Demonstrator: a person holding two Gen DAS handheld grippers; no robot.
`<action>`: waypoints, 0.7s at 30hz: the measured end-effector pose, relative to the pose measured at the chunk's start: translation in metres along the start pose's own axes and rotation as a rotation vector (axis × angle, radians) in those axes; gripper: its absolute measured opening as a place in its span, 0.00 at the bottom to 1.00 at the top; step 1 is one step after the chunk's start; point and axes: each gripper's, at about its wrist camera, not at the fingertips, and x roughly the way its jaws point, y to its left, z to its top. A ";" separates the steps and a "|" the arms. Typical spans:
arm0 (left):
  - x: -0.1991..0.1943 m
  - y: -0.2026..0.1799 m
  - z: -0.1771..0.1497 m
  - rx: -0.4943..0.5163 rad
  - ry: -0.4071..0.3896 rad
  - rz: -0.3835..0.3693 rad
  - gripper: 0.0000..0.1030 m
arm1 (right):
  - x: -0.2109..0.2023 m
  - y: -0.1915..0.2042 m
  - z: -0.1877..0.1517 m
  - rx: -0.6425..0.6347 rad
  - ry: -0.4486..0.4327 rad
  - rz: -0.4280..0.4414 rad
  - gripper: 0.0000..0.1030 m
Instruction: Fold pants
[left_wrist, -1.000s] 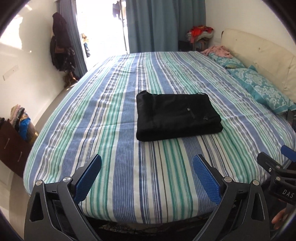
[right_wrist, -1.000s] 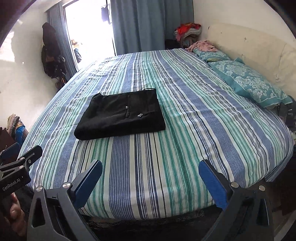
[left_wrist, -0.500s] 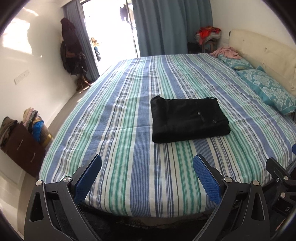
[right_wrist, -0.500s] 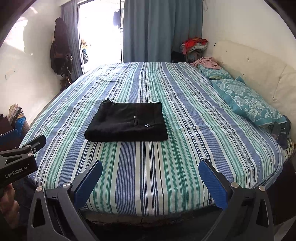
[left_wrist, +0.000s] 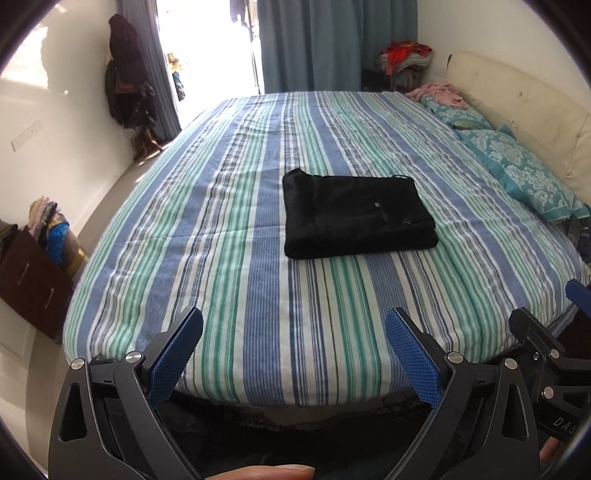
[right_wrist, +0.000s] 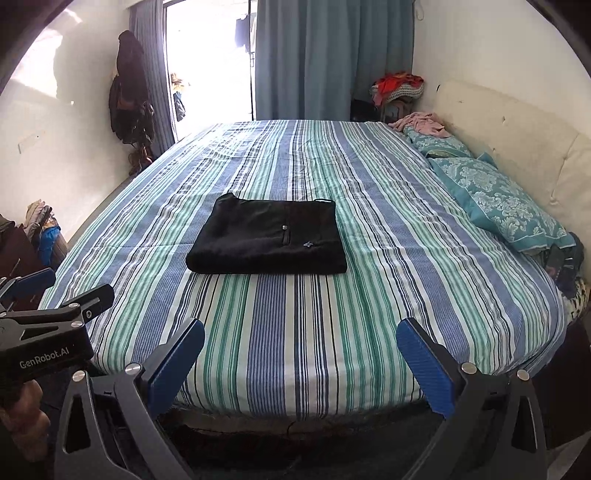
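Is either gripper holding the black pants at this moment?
No, the folded black pants lie alone on the striped bedspread, apart from both open grippers.

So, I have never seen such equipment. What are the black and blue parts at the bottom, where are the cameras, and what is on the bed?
No robot here: a person holds a two-finger gripper in each hand, each carrying a forward-looking camera. One picture looks past the left gripper, the other past the right gripper. Both are open and hold nothing. On the striped bed lie black pants, already folded into a neat rectangle. Teal pillows sit to the right, by the headboard.
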 end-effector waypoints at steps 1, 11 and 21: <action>-0.001 -0.001 0.000 0.002 -0.001 -0.001 0.97 | -0.001 0.001 -0.001 -0.003 0.000 -0.003 1.00; -0.008 -0.004 -0.001 0.013 -0.012 -0.007 0.97 | -0.008 0.002 -0.004 -0.020 -0.003 -0.024 1.00; -0.008 -0.005 -0.002 0.015 -0.016 -0.005 0.97 | -0.008 0.000 -0.005 -0.021 -0.001 -0.034 1.00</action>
